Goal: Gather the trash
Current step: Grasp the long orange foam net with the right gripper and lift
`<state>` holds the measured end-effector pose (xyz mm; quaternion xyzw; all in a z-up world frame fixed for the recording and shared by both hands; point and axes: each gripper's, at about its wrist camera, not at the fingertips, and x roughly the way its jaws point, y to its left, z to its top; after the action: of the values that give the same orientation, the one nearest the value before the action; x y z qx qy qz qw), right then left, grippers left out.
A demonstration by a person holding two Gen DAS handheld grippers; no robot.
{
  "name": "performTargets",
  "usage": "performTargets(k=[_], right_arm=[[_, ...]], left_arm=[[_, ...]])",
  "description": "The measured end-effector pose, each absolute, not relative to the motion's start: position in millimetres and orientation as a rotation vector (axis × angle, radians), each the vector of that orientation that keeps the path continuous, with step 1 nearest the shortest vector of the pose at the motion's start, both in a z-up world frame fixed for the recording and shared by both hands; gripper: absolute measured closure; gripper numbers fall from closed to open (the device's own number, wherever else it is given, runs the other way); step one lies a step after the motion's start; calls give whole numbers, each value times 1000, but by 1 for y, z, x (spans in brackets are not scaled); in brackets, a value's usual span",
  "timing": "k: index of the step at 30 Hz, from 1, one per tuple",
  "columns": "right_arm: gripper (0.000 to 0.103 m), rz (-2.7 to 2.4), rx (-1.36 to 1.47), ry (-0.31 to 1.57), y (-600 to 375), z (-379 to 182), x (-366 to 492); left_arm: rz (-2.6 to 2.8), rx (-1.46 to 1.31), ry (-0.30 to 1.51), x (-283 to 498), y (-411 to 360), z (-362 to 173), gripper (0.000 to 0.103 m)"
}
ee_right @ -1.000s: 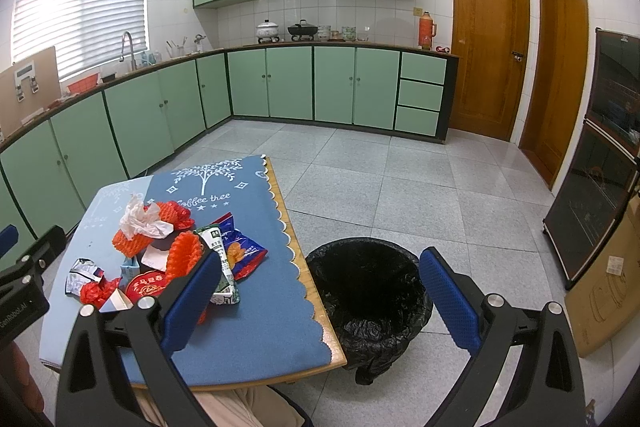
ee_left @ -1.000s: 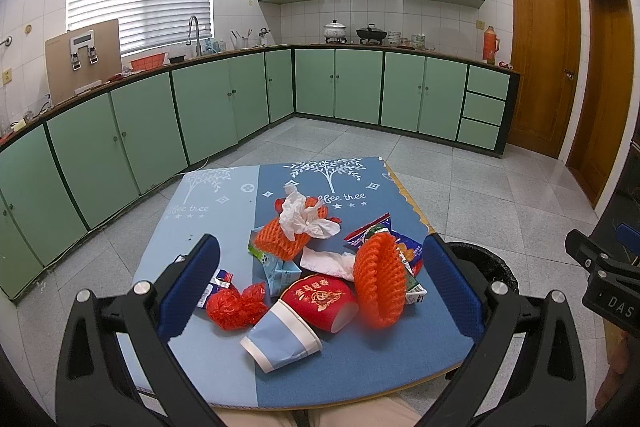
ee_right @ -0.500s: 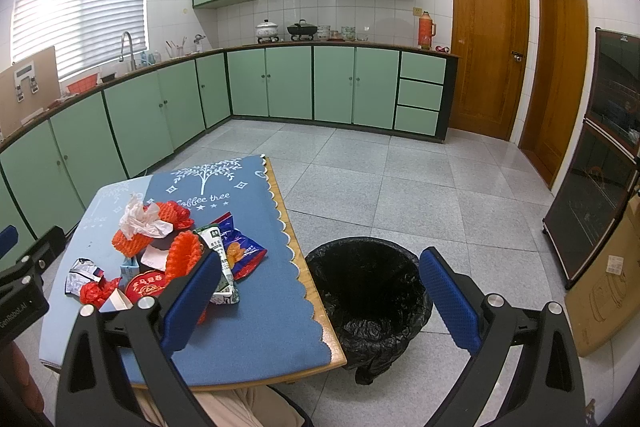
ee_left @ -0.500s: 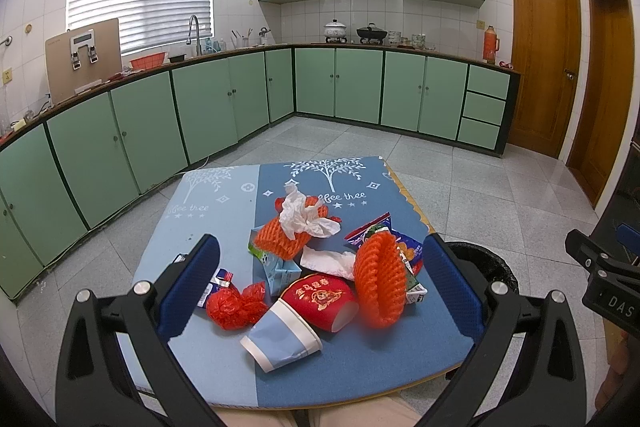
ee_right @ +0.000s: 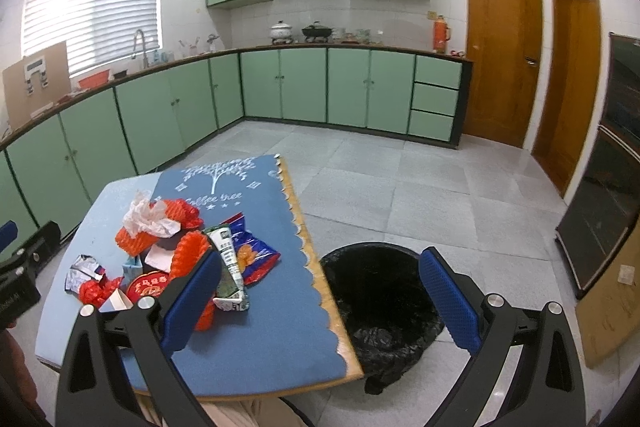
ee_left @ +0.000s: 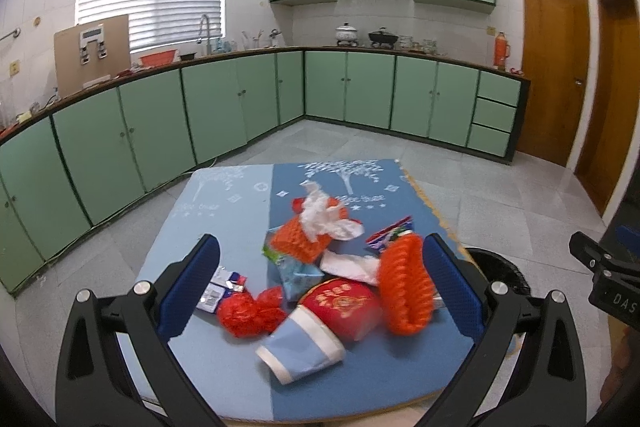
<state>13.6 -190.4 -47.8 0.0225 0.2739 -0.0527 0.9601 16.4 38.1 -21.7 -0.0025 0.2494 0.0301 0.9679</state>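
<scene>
A pile of trash lies on the low blue-covered table [ee_left: 224, 211]: a blue paper cup [ee_left: 300, 345] on its side, a red paper bowl [ee_left: 346, 307], orange foam nets [ee_left: 404, 291], a crumpled white tissue [ee_left: 326, 217], red wrap [ee_left: 248, 313] and snack wrappers [ee_right: 250, 255]. A black-lined bin [ee_right: 380, 299] stands on the floor right of the table. My left gripper [ee_left: 320, 287] is open and empty, held above the pile. My right gripper [ee_right: 320, 299] is open and empty, over the table's right edge and the bin.
Green kitchen cabinets [ee_left: 224, 111] run along the left and back walls. Wooden doors [ee_right: 504, 55] are at the right. A dark oven front [ee_right: 608, 167] and a cardboard sheet [ee_right: 612, 315] stand at the far right. Grey tiled floor [ee_right: 400, 179] surrounds the table.
</scene>
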Motion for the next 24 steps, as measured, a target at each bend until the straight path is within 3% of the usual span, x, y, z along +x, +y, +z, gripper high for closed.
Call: performTargets(k=[9, 18, 21, 23, 24], right_arm=[[19, 37, -3, 619, -148, -102, 66], [41, 171, -34, 711, -105, -141, 114], [63, 198, -34, 759, -98, -154, 126], [86, 232, -19, 780, -97, -158, 130], [88, 249, -9, 792, -96, -160, 131]], left_arm=[[121, 21, 548, 48, 66, -70, 5], [144, -16, 592, 65, 90, -99, 5], [130, -24, 618, 70, 93, -107, 5], [125, -30, 631, 71, 94, -111, 5], [123, -32, 640, 71, 94, -114, 5]])
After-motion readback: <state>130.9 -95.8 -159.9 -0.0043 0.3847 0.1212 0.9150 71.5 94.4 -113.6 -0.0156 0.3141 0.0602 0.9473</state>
